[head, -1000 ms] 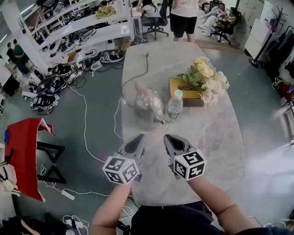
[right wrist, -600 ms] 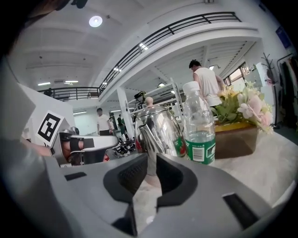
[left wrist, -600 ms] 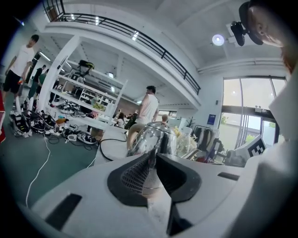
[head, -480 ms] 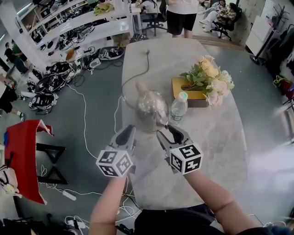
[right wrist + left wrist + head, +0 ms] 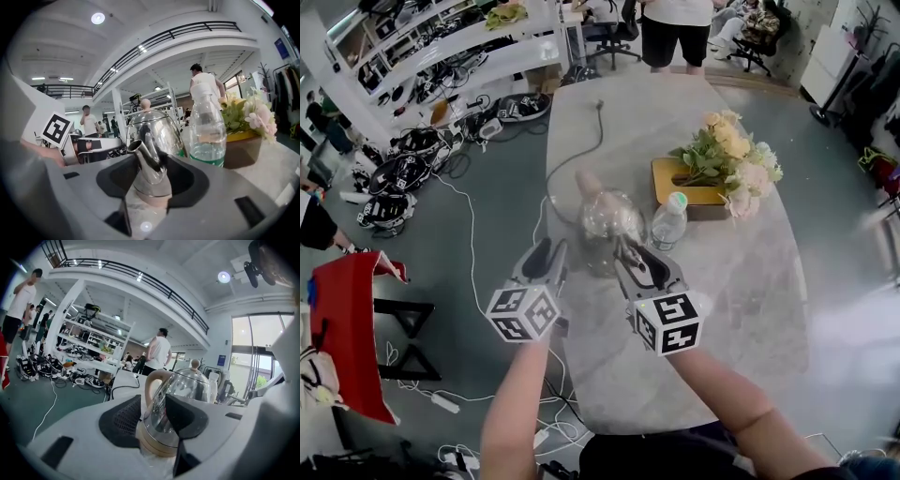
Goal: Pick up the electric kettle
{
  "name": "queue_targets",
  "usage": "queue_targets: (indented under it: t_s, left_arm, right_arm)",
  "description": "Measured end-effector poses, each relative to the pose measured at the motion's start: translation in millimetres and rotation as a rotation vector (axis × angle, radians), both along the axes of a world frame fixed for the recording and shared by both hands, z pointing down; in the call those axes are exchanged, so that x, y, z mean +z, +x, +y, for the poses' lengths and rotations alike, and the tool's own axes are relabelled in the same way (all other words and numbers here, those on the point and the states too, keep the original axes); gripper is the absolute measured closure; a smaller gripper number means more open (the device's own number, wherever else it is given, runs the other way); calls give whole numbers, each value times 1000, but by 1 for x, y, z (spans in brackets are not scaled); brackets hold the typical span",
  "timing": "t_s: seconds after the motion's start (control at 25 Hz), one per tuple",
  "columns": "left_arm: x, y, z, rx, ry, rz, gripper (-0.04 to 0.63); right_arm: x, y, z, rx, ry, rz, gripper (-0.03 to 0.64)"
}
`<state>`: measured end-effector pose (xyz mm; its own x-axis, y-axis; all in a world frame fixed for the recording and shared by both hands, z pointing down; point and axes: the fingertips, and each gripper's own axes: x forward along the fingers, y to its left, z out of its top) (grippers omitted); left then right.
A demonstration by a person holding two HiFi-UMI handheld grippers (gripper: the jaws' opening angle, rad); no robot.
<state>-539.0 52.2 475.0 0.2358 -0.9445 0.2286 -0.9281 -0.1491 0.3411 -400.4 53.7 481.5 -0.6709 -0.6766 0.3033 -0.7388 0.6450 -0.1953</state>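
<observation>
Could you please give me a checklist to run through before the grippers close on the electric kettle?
1. Left gripper open: ok. Its jaws have just been opening, with the kettle ahead of them, untouched.
2. Right gripper open: ok. Its jaws have just been opening, with the spout ahead and no contact.
3. Kettle upright on the table: ok.
4. Room beside the kettle: not ok. The water bottle stands close by.
5. Cord free of the kettle: cannot tell.

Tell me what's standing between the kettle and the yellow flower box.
A water bottle with a pale-green cap stands between the kettle and the flower box, close beside the kettle; the head view shows it.
</observation>
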Motion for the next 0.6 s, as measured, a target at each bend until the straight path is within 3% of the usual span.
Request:
queue_targets:
  t_s: [0.28, 0.6]
  left_arm:
    - [9, -14, -33, -15, -11, 10, 442]
    - [17, -18, -79, 25, -24, 13, 425]
  right_arm:
    - [-1, 3, 1, 28, 3, 3, 501]
    - [1, 7, -2, -51, 5, 7, 506]
